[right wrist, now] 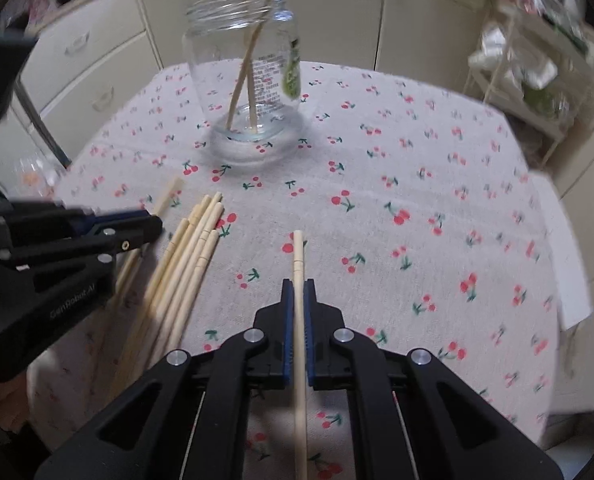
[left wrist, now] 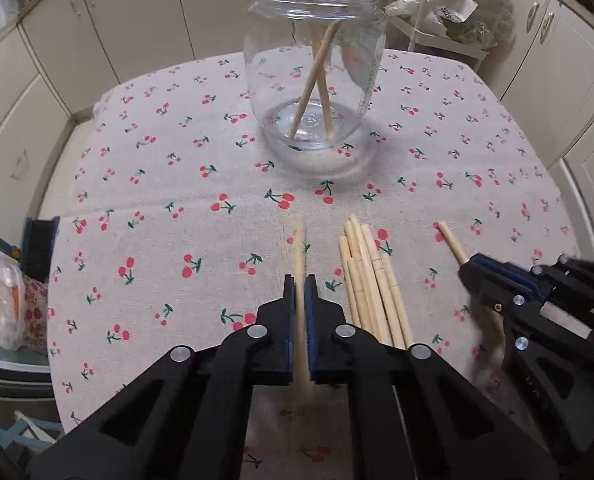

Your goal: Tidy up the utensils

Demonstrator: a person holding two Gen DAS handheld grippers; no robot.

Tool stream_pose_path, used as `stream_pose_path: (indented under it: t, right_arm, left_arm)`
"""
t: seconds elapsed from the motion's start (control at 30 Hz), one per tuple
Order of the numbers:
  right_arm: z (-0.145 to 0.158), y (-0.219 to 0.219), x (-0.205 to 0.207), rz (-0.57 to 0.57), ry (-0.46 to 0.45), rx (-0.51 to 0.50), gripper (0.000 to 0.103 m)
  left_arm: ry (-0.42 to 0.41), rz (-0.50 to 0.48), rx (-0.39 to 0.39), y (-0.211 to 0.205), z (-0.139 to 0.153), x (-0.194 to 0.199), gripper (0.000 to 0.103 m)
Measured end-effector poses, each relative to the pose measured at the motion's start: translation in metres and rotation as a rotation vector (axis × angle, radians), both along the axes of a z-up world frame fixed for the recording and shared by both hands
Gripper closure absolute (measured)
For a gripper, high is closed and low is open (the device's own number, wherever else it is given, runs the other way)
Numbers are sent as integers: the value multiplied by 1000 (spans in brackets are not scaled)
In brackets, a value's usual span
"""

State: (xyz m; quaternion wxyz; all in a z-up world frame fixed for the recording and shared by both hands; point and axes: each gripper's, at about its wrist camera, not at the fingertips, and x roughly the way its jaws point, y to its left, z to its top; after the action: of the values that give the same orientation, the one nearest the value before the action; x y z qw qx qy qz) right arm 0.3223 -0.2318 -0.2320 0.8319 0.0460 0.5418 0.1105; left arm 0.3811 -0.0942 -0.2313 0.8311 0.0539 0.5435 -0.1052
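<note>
Your left claw (left wrist: pixel 299 292) and right claw (right wrist: pixel 298 296) are each clamped on one chopstick (left wrist: pixel 298 248), shaft lying along the fingers. The jar (left wrist: pixel 315 68) stands straight ahead toward the desk's far edge, about equally near both.

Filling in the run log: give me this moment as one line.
left hand-held gripper: shut on chopstick | right hand-held gripper: shut on chopstick | jar: two chopsticks inside | loose pile on tablecloth

Clearance: open cloth between grippers and jar.
The tablecloth (right wrist: pixel 377 168) lies bare ahead and right of the right gripper (right wrist: pixel 298 284). Obstacles: chopstick pile (right wrist: pixel 185 264) between both grippers, the jar (left wrist: pixel 315 76) ahead, two chopsticks (left wrist: pixel 317 76) crossing its mouth.
</note>
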Motion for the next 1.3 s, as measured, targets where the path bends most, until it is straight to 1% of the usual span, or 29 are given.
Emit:
stream_pose_path:
  t: [0.07,0.13,0.2,0.27,0.3,0.4,0.47,0.53,0.6,0.63,0.7,0.8,0.83,1.0,1.13,1.3]
  right_arm:
    - [4,-9,-4,-37,-8,81,97]
    - [15,-17,-12,-83,-51,169,97]
    - [27,-26,-20,-134,-110,251,97]
    - [38,-30,-26,-169,-163,294,97]
    - [45,-31,-30,-184,-199,312,97]
    - [67,-31,-34,-200,-300,334,97]
    - [83,-29,-36,-208,-371,341,97]
    - [96,-32,-36,-216,-422,346,97]
    - [108,-34,-37,-216,-476,340,97]
    - [112,-34,-37,-213,-495,337,97]
    - [117,-35,-37,-209,-527,328,97]
    - [117,-38,-39,-205,-549,314,97]
    - [115,-40,-39,-209,-552,315,97]
    - [98,-52,-36,-238,-521,334,97]
    - [89,-60,-35,-264,-505,352,97]
    - [84,-65,-34,-279,-495,368,97]
  left_arm:
    - [-24,12,-10,6,6,-4,99]
    - [-73,23,-41,15,21,-12,99]
    - [-137,30,-82,21,38,-19,99]
    - [-225,32,-136,28,61,-27,99]
    - [-254,34,-154,31,69,-29,99]
    - [-392,47,-240,40,106,-36,99]
    - [-463,59,-271,39,125,-36,99]
    - [-539,81,-299,41,143,-34,99]
    - [-592,108,-327,42,157,-28,99]
    - [-621,128,-352,42,166,-22,99]
    - [-667,159,-376,42,179,-14,99]
    - [-751,215,-391,39,197,3,99]
    - [-768,227,-392,37,202,6,99]
    - [-819,292,-417,31,212,39,99]
    - [-842,329,-417,22,208,61,99]
    - [-863,346,-386,7,189,81,99]
